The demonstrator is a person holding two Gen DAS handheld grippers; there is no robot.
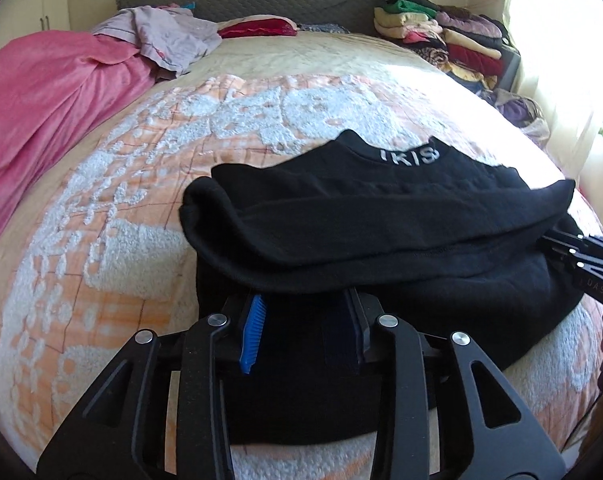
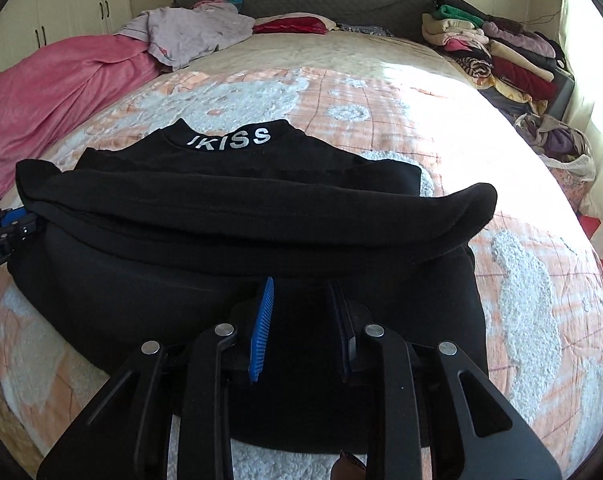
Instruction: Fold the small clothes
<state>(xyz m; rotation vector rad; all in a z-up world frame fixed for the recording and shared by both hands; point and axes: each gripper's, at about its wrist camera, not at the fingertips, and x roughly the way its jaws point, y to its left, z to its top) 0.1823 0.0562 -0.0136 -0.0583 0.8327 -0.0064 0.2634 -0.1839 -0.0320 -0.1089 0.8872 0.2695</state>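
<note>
A black top (image 1: 381, 216) with white "IKISS" lettering at its collar lies on the bed, its near half doubled over into a thick fold; it also shows in the right wrist view (image 2: 237, 208). My left gripper (image 1: 305, 300) has its jaws apart at the fold's near left edge, the fingertips tucked under the cloth. My right gripper (image 2: 301, 292) also has its jaws apart at the fold's near right edge, the tips against the cloth. Each gripper shows at the side of the other's view.
The bed has an orange and white textured cover (image 1: 141, 184). A pink blanket (image 1: 53, 108) and a lilac garment (image 1: 173, 36) lie at the far left. Stacks of folded clothes (image 1: 441, 36) line the far right edge by the window.
</note>
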